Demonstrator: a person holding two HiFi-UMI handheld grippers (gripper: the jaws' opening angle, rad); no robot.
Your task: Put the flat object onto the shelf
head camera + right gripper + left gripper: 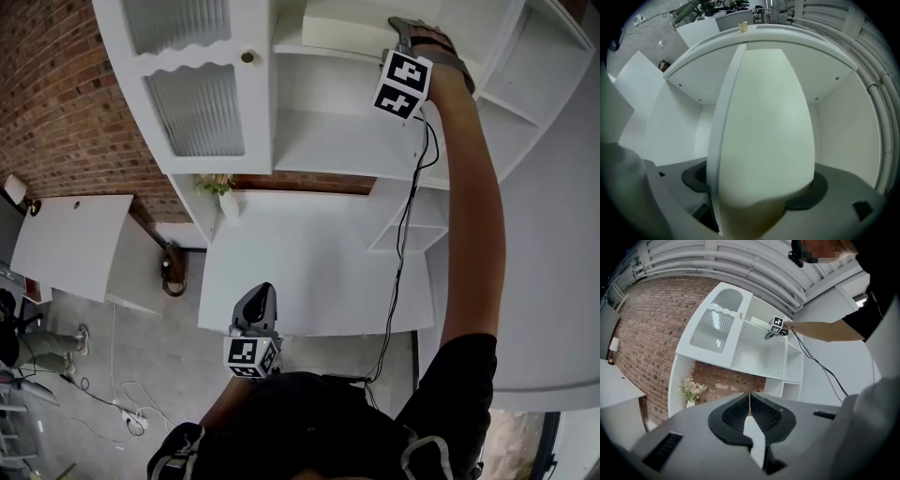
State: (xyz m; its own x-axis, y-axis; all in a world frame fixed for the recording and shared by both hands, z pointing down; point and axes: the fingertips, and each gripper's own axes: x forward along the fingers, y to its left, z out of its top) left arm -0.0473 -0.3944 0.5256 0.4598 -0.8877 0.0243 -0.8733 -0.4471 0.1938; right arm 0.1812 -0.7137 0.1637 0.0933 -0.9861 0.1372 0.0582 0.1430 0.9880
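The flat object (764,126) is a pale cream slab lying on the upper shelf (328,52) of the white shelf unit (759,352). In the head view the slab (342,26) shows at the top. My right gripper (400,28) is raised to that shelf on an outstretched arm. Its jaws stand wide on either side of the slab's near end, and a dark gap shows beside the left pad (696,180). My left gripper (255,314) hangs low near my body, shut with nothing in it (749,401).
A cabinet door with ribbed glass (202,103) stands left of the open shelves. A small vase of flowers (220,192) sits at the back of the white table (309,272). A black cable (408,234) hangs from the right gripper. A brick wall (56,103) runs behind.
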